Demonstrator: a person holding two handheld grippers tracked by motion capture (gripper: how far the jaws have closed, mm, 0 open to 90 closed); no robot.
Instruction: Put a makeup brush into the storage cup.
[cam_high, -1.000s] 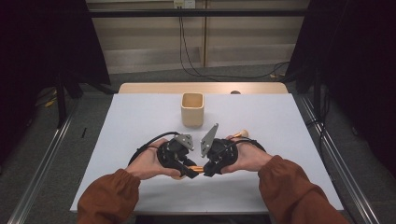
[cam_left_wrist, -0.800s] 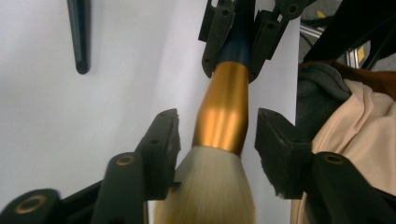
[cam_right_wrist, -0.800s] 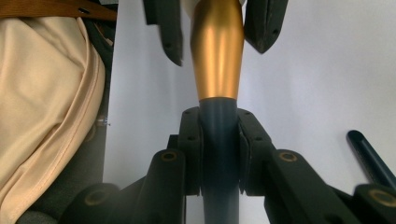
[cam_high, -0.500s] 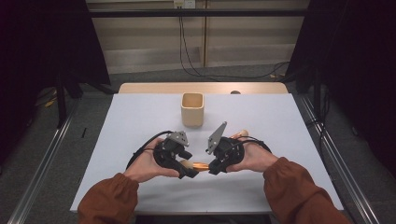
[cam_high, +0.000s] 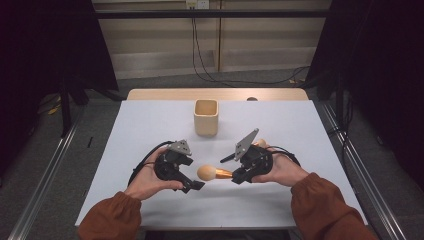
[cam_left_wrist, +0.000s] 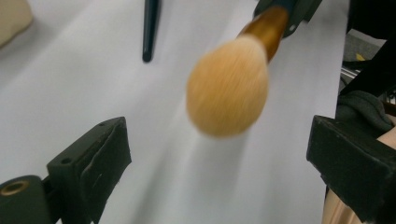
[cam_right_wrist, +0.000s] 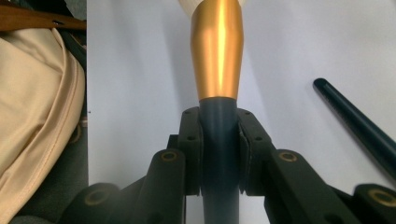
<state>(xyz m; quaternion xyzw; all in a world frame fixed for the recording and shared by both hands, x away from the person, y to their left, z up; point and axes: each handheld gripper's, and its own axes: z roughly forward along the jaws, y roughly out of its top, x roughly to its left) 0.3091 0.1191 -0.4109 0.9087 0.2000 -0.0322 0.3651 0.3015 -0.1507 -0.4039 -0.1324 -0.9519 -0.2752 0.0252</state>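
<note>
A makeup brush with a round tan head (cam_high: 206, 173), a gold ferrule (cam_right_wrist: 218, 51) and a dark handle lies level just above the white table (cam_high: 300, 130). My right gripper (cam_high: 237, 176) is shut on the dark handle right behind the ferrule, and the right gripper view shows both pads pressed on it. My left gripper (cam_high: 192, 174) faces the brush from the left. Its jaws have just been opening and stand wide. The blurred brush head (cam_left_wrist: 229, 88) hangs ahead of them, between their lines but touching neither pad.
A beige square cup (cam_high: 206, 117) stands upright behind the grippers, at the table's middle back. A thin dark stick (cam_high: 227, 159) lies on the table beside the right gripper. The person's forearms in rust sleeves (cam_high: 325, 210) come in over the front edge.
The left jaws have opened and let go of the brush head. The two hands have drawn apart, the left to the left, the right to the right with the brush.
</note>
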